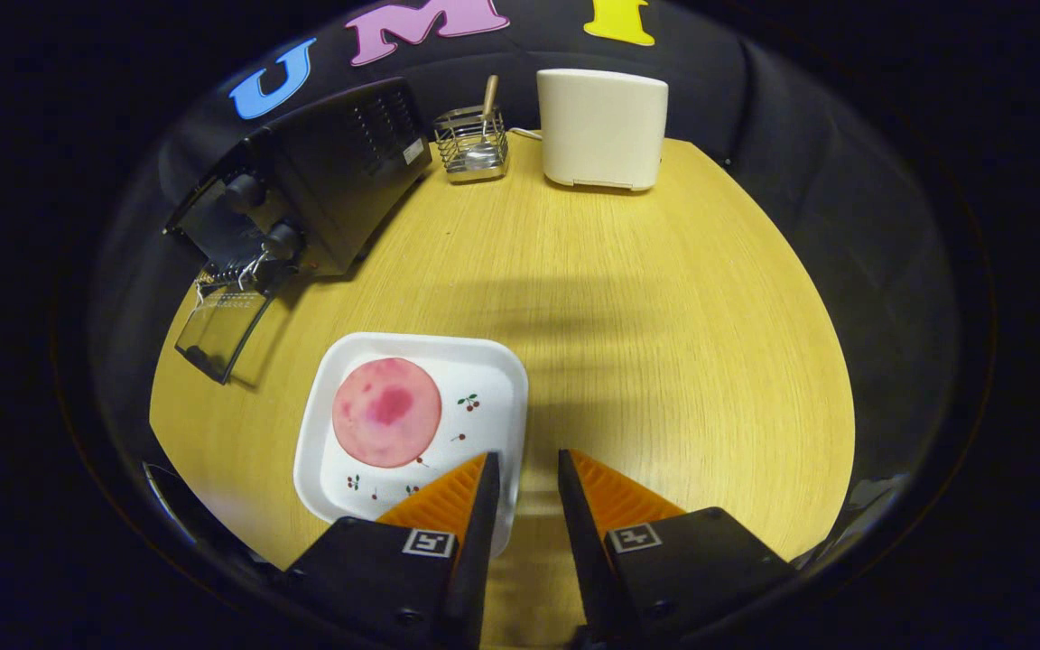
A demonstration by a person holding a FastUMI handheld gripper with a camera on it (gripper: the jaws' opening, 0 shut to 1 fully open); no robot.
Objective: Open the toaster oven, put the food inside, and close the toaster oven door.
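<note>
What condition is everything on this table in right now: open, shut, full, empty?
Toaster oven: door folded down, open.
Plate: holds the round pink food slice.
Wire caddy: holds a spoon, upright.
White appliance: standing upright.
Gripper: fingers apart, open, holding nothing, beside the plate.

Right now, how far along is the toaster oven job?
Done: the toaster oven is open, its glass door hanging down over the wooden table. In hand: nothing; the gripper is open, fingers apart, near the edge of the white plate. Left: the pink round slice of food lies on the plate ahead of the fingers, so it must be picked up, placed inside, and the door closed.
</note>
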